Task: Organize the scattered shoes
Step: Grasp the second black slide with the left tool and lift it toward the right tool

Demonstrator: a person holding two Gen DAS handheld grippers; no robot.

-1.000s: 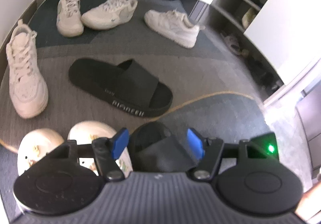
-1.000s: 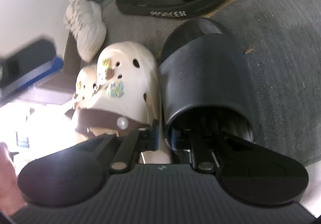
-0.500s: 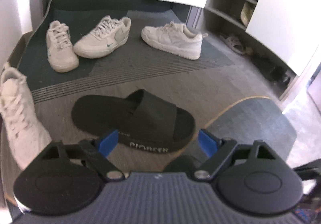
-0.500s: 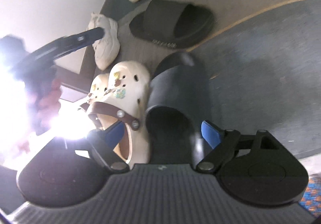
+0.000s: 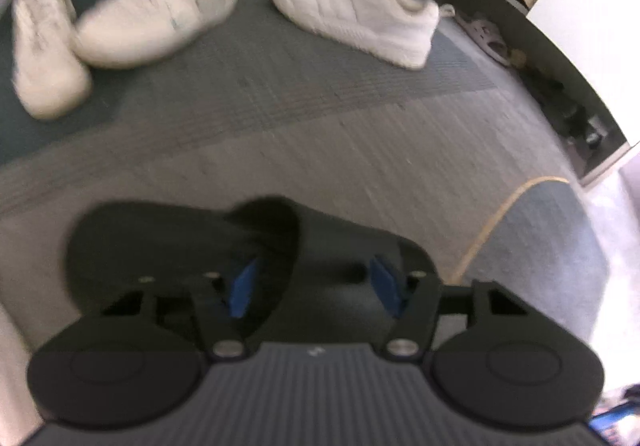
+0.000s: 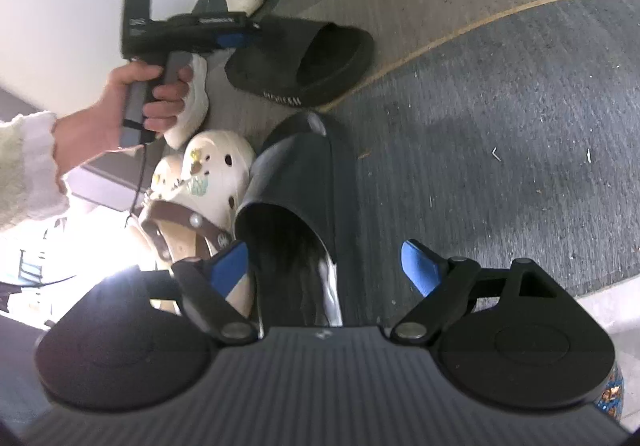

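Observation:
A black slide lies on the carpet right under my left gripper. The jaws are closing around its strap and heel end. The blurred picture shows no pad pressing on it. In the right wrist view a hand holds that left gripper over the same black slide. The matching dark slide stands beside a pair of cream clogs. My right gripper is open, its blue pads wide apart on either side of that slide's heel without touching it.
Three white sneakers lie at the far side of the carpet. An open shoe cabinet with shelves stands at the right. Another white sneaker lies under the hand, next to a white wall.
My left gripper has dropped toward the black slide, its jaws widening and then narrowing around it. The right gripper has opened, let go of the dark slide and drawn back.

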